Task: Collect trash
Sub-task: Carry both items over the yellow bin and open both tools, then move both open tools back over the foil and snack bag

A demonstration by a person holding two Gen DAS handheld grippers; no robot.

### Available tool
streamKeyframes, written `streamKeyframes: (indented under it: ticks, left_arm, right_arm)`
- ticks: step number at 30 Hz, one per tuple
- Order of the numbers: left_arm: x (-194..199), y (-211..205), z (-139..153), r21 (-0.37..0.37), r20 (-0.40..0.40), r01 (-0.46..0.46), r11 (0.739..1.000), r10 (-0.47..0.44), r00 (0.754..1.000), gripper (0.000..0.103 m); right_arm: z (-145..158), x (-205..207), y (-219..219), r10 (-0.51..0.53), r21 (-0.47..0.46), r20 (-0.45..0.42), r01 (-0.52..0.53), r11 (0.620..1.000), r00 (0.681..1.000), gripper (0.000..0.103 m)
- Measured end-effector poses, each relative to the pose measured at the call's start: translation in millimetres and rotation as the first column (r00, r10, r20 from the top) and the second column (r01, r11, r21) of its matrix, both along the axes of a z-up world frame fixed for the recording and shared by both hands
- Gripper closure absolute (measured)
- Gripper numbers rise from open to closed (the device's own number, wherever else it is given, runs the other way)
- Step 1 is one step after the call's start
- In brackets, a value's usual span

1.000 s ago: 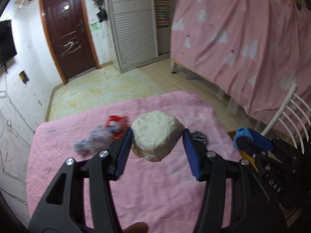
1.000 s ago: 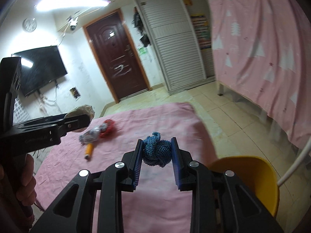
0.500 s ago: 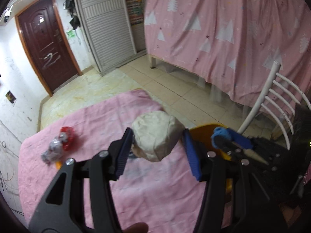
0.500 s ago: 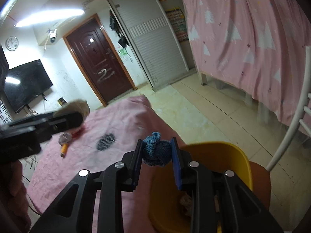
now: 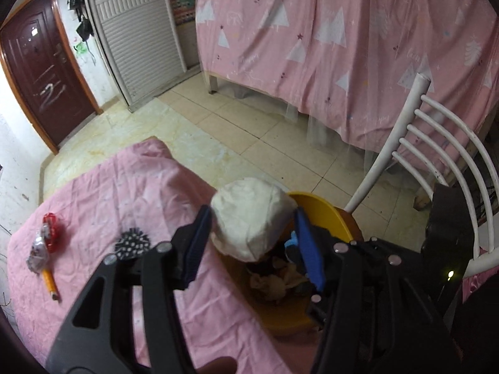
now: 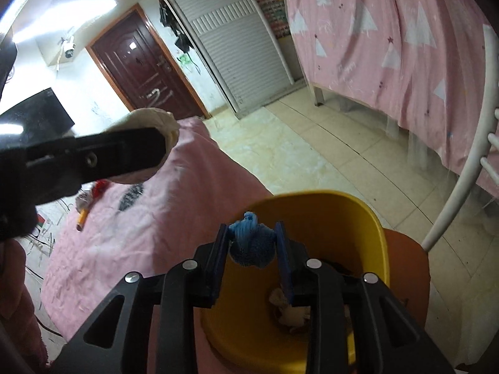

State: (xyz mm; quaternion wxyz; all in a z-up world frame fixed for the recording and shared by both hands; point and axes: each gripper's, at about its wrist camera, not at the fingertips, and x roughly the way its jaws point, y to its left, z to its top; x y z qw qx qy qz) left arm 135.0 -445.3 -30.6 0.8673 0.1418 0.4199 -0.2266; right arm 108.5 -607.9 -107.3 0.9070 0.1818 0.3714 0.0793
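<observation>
My left gripper [image 5: 252,233] is shut on a white crumpled wad [image 5: 252,218] and holds it above the near rim of the yellow bin [image 5: 324,212]. It also shows in the right wrist view [image 6: 93,159] with the wad [image 6: 156,121]. My right gripper [image 6: 252,243] is shut on a blue knitted wad [image 6: 251,243] over the yellow bin [image 6: 352,215], which holds scraps [image 6: 293,311]. On the pink table [image 5: 124,193] lie a black dotted scrap [image 5: 132,243], a crushed bottle with red label [image 5: 45,243] and an orange pencil [image 5: 50,283].
The bin stands on a brown seat [image 6: 408,258] of a white chair [image 5: 436,155] at the table's right edge. A pink curtain [image 5: 343,46] hangs behind, with tiled floor [image 5: 249,131] between.
Both grippers have swung right from over the table to the yellow bin, each still holding its wad. The bottle and dotted scrap stay on the table.
</observation>
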Motion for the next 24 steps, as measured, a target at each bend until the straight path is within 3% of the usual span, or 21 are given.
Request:
streamKeyframes:
  ticks: [2, 9, 11, 13, 15, 24]
  left_arm:
    - [2, -2, -2, -0.002, -0.003, -0.005, 1.0, 0.005, 1.0, 0.027]
    - [4, 7, -1, -0.013, 0.003, -0.048, 0.999, 0.048, 0.999, 0.026]
    - [3, 12, 3, -0.02, 0.01, -0.053, 0.998, 0.053, 0.999, 0.026]
    - [2, 19, 7, -0.03, 0.011, -0.058, 0.998, 0.058, 0.998, 0.026]
    - [-2, 26, 12, -0.033, 0.033, -0.054, 0.998, 0.055, 0.998, 0.026]
    - [-11, 80, 34, -0.047, 0.102, -0.069, 0.997, 0.073, 0.992, 0.02]
  right_arm:
    - [-4, 0, -5, -0.012, 0.005, -0.019, 0.012, 1.0, 1.0, 0.073]
    - [-6, -4, -14, -0.032, 0.034, -0.008, 0.032, 0.999, 0.999, 0.058]
    - [-4, -4, -14, -0.03, 0.038, 0.003, 0.03, 0.999, 1.0, 0.05]
    - [-1, -5, -12, -0.03, 0.045, 0.022, 0.029, 0.999, 0.999, 0.034]
    - [3, -4, -11, -0.027, 0.063, 0.032, 0.025, 0.998, 0.999, 0.027]
    - [45, -15, 27, 0.002, 0.042, 0.145, -0.009, 0.999, 0.989, 0.015]
